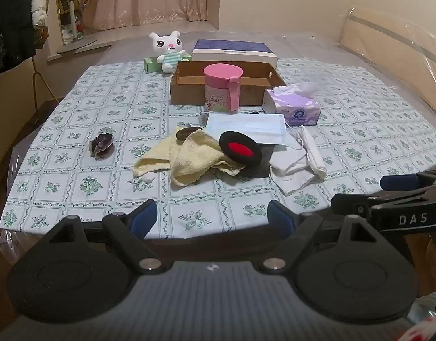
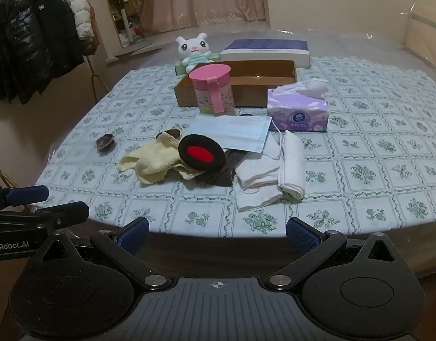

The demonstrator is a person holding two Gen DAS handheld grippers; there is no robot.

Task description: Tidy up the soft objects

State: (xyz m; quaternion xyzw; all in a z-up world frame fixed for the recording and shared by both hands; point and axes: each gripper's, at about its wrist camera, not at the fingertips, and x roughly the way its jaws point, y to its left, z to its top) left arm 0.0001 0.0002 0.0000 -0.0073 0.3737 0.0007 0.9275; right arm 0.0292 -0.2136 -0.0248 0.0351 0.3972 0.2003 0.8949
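A pile of soft things lies mid-table: a yellow towel [image 1: 186,156] [image 2: 152,160], a black pad with a red centre [image 1: 239,147] [image 2: 201,152], a blue face mask [image 1: 246,126] [image 2: 232,132], white cloths [image 1: 297,164] [image 2: 272,176] and a dark cloth [image 2: 218,173]. A brown scrunchie [image 1: 101,145] [image 2: 105,142] lies apart at the left. An open cardboard box [image 1: 189,88] [image 2: 263,85] stands behind. My left gripper [image 1: 212,216] and right gripper [image 2: 216,231] are open and empty, at the table's near edge.
A pink lidded cup [image 1: 222,91] [image 2: 213,91] stands before the box, a purple tissue pack [image 1: 293,108] [image 2: 297,108] to its right. A plush rabbit [image 1: 168,51] [image 2: 193,49] and a flat white-and-blue box [image 1: 235,52] [image 2: 266,51] stand at the back. Coats [image 2: 33,39] hang at the left.
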